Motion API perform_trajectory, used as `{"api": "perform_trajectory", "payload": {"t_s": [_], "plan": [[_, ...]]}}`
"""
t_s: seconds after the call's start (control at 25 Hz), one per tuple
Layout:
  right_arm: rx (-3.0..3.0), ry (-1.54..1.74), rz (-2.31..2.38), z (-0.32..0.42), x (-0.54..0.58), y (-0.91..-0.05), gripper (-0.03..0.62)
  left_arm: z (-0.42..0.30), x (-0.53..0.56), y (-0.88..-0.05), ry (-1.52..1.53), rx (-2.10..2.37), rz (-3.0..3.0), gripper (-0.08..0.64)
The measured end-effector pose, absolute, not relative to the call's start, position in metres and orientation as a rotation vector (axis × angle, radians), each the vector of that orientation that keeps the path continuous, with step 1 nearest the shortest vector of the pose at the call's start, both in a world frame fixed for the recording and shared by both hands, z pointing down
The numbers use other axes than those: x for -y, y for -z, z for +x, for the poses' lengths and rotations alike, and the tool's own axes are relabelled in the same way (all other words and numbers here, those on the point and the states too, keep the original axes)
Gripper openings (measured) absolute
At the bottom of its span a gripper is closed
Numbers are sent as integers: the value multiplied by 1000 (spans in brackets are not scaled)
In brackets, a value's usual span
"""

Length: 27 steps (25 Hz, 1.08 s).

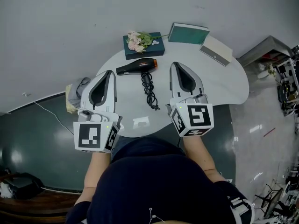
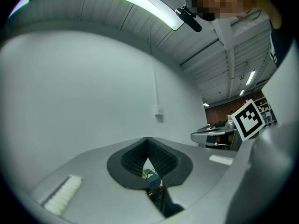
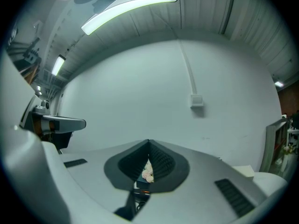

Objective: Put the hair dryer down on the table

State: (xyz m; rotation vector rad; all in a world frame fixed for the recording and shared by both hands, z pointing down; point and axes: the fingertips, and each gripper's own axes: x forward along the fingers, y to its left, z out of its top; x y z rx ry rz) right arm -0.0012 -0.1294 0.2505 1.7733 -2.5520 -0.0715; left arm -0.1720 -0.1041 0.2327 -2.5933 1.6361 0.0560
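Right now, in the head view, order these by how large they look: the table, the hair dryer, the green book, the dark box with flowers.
1. table
2. dark box with flowers and green book: they look alike, so no ranking
3. hair dryer, not counting its cord: the slimmest

I can read no words, brand names or numbers anywhere. The only printed signs are black-and-white square markers. One is on the left cube (image 1: 95, 136), behind the jaws of the left gripper (image 1: 110, 73). More sit on two faces of the right cube (image 1: 195, 118), behind the jaws of the right gripper (image 1: 173, 64). In the left gripper view, one such marker (image 2: 248, 118) shows to the right of the jaws. Ahead of both jaws, a pale mark on the dark box (image 1: 144, 46) is too small to read.
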Motion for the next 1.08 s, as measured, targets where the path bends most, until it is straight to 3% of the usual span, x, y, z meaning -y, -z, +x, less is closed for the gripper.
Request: {"api": "perform_trajectory", "payload": {"t_s": [1.08], "plan": [[2461,118,1907,-67,130,-257,11,-225,129,-249,-89,-1442,-2715,9]]}}
